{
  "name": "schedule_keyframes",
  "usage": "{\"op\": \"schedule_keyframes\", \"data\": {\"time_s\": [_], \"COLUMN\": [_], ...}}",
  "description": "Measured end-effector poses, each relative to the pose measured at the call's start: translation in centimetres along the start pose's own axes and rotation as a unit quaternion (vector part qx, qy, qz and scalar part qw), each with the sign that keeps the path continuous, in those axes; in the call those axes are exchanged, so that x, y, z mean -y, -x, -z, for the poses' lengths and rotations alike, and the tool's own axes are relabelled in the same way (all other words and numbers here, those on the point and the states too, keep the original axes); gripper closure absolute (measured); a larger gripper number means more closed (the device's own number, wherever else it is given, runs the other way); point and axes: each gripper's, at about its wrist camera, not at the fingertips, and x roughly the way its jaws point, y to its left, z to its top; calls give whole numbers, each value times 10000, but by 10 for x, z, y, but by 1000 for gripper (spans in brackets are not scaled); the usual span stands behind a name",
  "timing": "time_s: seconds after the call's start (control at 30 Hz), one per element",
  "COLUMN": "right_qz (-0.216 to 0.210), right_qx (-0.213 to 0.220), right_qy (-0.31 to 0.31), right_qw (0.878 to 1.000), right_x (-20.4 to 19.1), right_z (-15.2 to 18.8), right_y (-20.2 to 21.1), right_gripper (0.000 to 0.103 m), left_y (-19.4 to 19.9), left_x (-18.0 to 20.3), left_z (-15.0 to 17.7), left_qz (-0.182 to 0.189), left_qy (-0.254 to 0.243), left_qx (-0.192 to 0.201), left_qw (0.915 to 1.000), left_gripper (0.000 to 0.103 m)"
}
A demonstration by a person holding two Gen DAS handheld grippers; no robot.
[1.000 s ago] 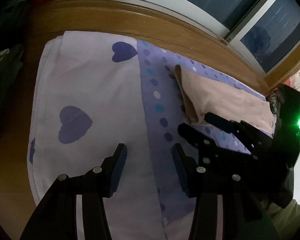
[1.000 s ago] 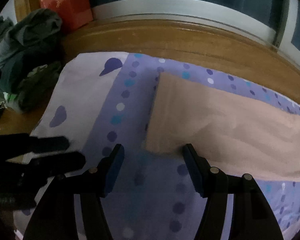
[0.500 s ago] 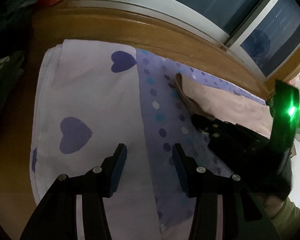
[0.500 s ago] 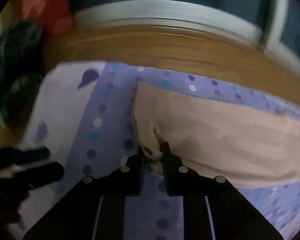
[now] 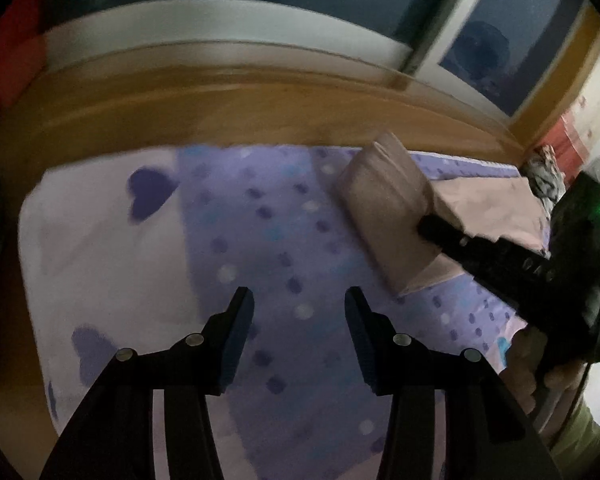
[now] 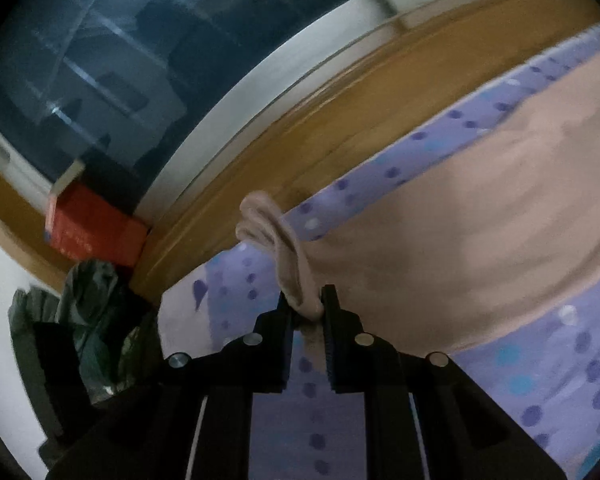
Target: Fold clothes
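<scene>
Right wrist view: the soft, limp pink garment [image 6: 440,240] was pinched at its corner between the right gripper [image 6: 306,312] jaws; the left gripper [image 5: 298,320] jaws were spread, empty.

Red box [image 6: 94,226], at 9 o'clock in right wrist view: some print on its side, too blurred to read.
Other readable text: none.

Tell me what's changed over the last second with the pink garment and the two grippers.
The right gripper, open at the near edge of the pink garment a second ago, has shut on that end and lifted it, turning it back over the rest of the garment. The left gripper stayed open and empty above the dotted bedsheet, which still lies flat.
</scene>
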Motion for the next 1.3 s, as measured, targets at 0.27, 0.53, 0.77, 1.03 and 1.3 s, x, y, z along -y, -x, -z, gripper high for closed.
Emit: {"op": "schedule_keyframes", "data": {"time_s": [0.27,0.53,0.77,1.03,1.3], "right_qz": [641,875,1431,1663,1730], "right_qx": [216,201,357,784,248], "right_qy": [-50,68,176,1005,1001], "right_qw": [9977,9959,9889,9778,9795], "right_x": [26,34,42,19,32], "right_z": [-9,-9,-11,-16,-12], "right_y": [-7,-6,10,37,2], "right_gripper": [91,90,83,83,84], "left_y": [-22,-47,-96,-77,-76], "left_x": [39,67,81,73,86], "left_z": [-26,-50,-57,-51,-64], "left_qz": [197,551,429,782,1335], "left_qy": [-471,-756,-1110,-1133,-1385], "left_qx": [-65,-52,-455,-245,-37], "left_qw": [9987,9956,9919,9902,9813], "left_gripper": [55,55,55,55,55]}}
